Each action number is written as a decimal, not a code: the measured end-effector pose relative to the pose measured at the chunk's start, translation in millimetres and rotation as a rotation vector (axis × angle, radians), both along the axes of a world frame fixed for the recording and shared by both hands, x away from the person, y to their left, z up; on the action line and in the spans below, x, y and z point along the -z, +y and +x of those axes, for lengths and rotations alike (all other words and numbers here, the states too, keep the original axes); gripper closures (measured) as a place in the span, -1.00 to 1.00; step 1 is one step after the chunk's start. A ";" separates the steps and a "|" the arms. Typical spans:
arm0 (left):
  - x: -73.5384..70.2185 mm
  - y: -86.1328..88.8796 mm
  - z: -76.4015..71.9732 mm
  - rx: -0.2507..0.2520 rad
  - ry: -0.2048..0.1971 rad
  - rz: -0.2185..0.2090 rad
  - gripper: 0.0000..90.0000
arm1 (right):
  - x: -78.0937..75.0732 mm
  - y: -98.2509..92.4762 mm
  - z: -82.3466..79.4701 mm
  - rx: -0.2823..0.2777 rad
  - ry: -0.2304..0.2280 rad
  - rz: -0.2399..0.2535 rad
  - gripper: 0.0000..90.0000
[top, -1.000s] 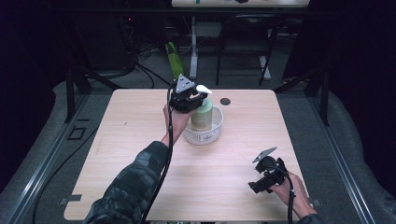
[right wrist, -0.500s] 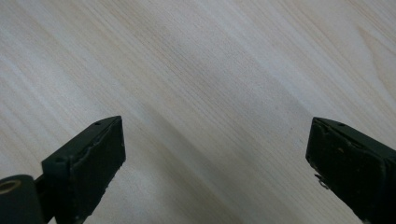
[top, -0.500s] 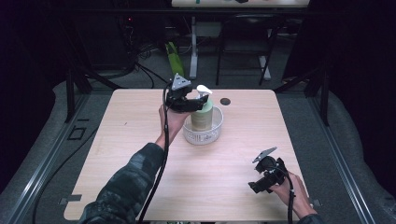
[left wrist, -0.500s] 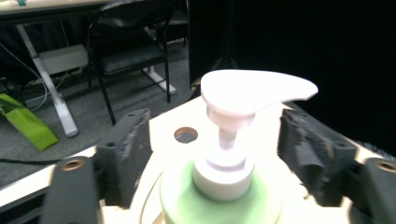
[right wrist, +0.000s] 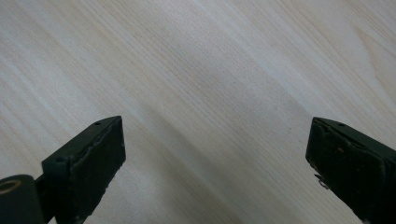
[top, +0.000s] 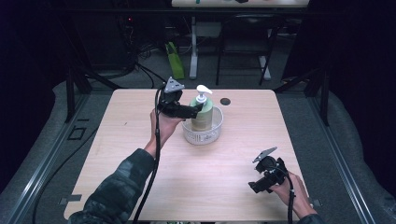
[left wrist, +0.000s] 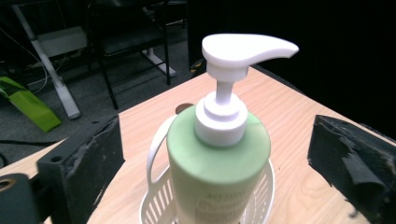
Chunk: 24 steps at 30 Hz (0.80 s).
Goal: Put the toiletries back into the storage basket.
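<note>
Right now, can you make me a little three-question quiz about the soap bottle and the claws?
1. True or false: the soap pump bottle stands inside the white basket.
2. Is the left claw squeezing the bottle? A) yes B) no, its jaws stand open on either side of it
3. What does the right claw hang over?

Key:
1. True, and upright.
2. B; the jaws have just been opening, with the bottle between them, untouched.
3. The bare wooden table, jaws open, nothing held.

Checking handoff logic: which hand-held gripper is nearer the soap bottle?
Left. The left hand-held gripper is right at the soap bottle, jaws open either side of it; the right hand-held gripper sits far off near the table's front edge.
</note>
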<state>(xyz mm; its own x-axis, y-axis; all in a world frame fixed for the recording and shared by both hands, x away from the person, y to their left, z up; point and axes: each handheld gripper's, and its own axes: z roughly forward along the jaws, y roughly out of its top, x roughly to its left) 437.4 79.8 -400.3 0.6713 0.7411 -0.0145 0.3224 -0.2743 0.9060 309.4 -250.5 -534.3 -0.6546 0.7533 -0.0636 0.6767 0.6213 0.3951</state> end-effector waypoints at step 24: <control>19.9 42.2 -51.9 0.024 0.095 0.122 -1.00 | 0.7 0.4 0.5 -0.001 -0.002 -0.008 -0.90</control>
